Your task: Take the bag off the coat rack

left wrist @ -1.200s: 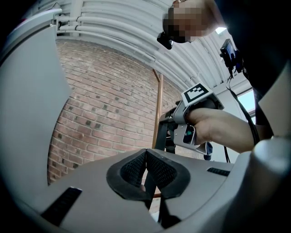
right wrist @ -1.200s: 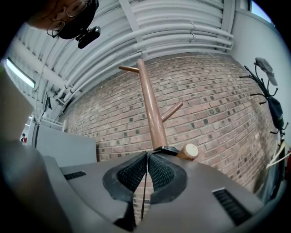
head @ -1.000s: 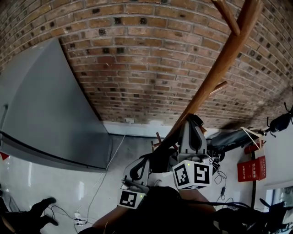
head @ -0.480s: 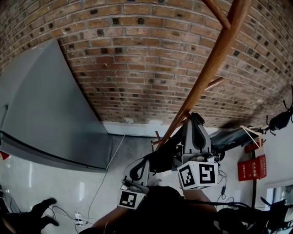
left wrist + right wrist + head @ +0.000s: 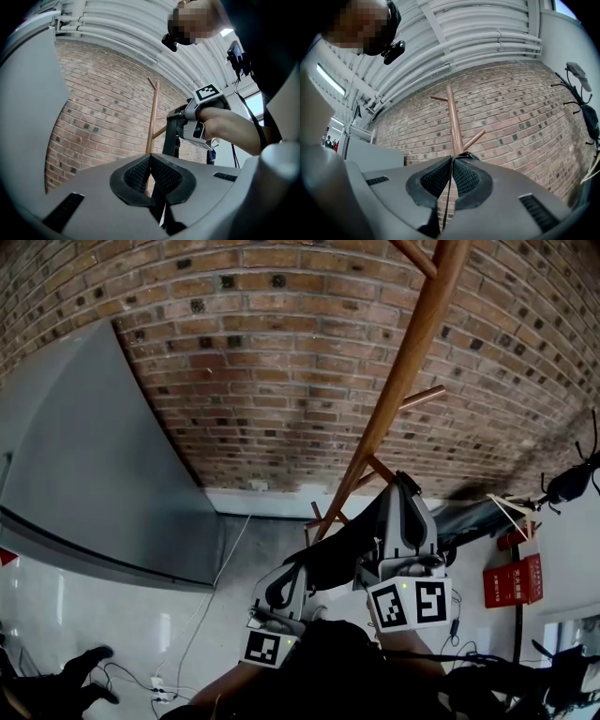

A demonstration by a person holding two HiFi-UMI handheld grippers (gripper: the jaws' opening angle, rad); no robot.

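Observation:
The wooden coat rack (image 5: 412,343) leans up the brick wall, with pegs along its pole; it also shows as the coat rack (image 5: 153,112) and the coat rack (image 5: 453,122). A black bag strap (image 5: 339,549) runs between my two grippers. My right gripper (image 5: 401,484) stands just right of the pole, and the right gripper (image 5: 452,159) is shut on the strap's thin edge. Lower and to the left, my left gripper (image 5: 296,570) is shut, and black strap material sits between the left gripper (image 5: 150,157) jaws. The bag's body is hidden below.
A grey panel (image 5: 94,456) stands at the left against the brick wall (image 5: 262,352). Cables (image 5: 202,615) trail over the pale floor. A red sign (image 5: 514,582) and a dark stand (image 5: 574,486) are at the right. A person's hand (image 5: 229,129) holds the right gripper.
My right gripper with the strap has come off the rack's pole, moving down and right. The pole now stands to its left. The left gripper has kept still.

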